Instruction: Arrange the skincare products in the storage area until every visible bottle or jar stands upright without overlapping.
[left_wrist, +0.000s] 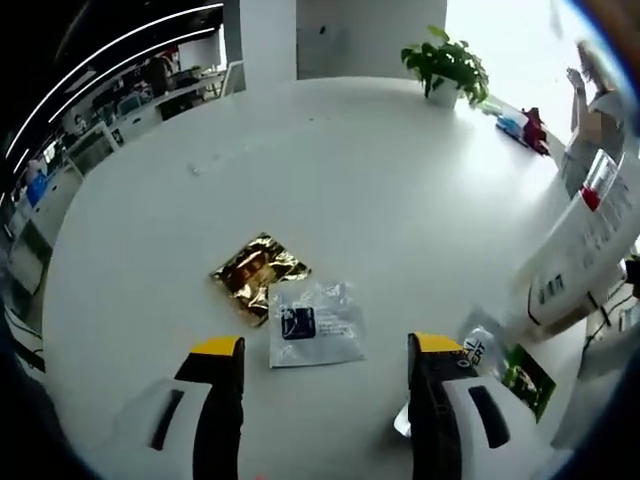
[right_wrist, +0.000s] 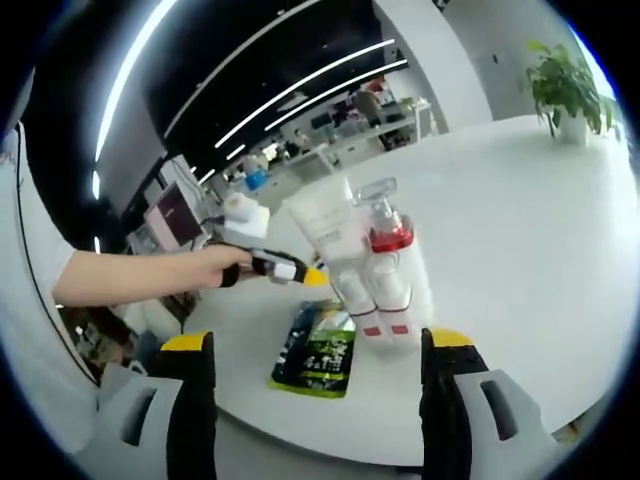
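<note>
Tubes (right_wrist: 345, 250) stand clustered at twelve o'clock; both grippers, left (left_wrist: 325, 365) and right (right_wrist: 315, 360), gape empty. Approach the sachets (left_wrist: 315, 325) low, pinching one edge squarely.

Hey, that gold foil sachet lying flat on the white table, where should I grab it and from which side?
A judgement: take the gold foil sachet by its free far corner, coming from above with the left hand-held gripper, jaws open. It lies flat and crinkled on the table, so only an edge offers grip, and its near corner touches the clear sachet.
</note>
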